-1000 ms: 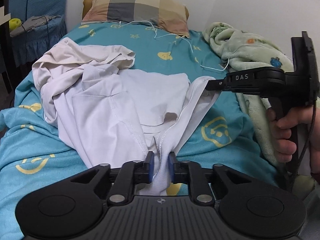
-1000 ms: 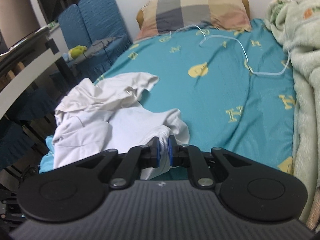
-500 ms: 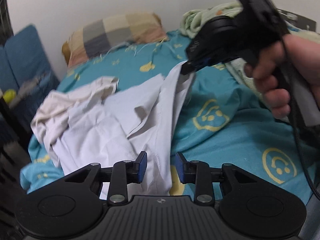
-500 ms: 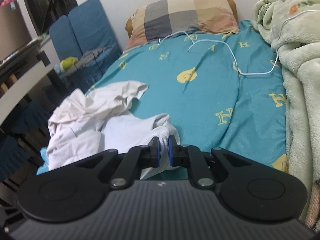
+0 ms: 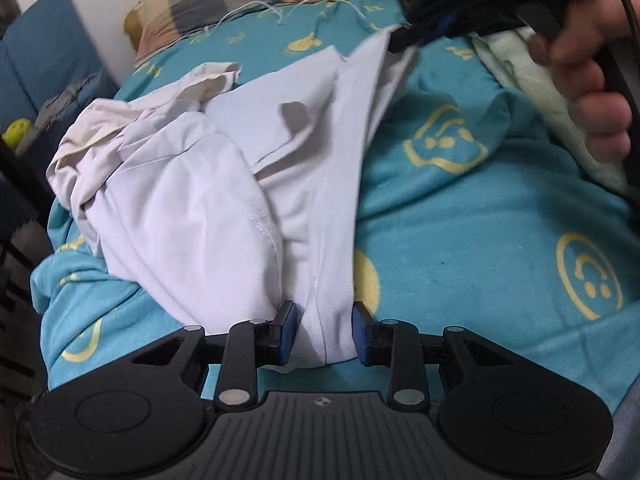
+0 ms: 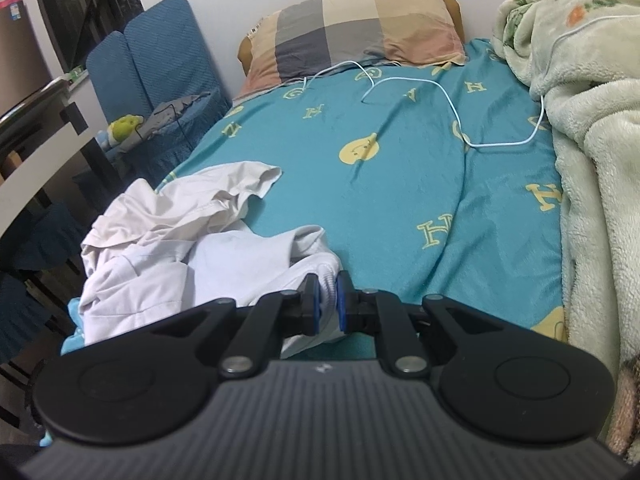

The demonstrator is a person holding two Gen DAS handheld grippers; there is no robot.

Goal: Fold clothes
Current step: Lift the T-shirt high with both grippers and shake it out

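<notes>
I am keeping my right gripper point(image 6: 328, 304) pinched tight on a ribbed hem of the crumpled white cotton garment point(image 5: 224, 184), which is lying in soft folds on the teal bedsheet printed with yellow faces point(image 5: 460, 240). My left gripper point(image 5: 322, 330) is standing spread, its jaws having just been opening, with a stitched fold of the same smooth cloth lying loose between the blue pads point(image 5: 289, 330).

I am in a bedroom at home: a bed point(image 6: 400, 184) with a blue sheet, a checked pillow point(image 6: 360, 28) far off, a fluffy blanket point(image 6: 592, 160) on the right.
</notes>
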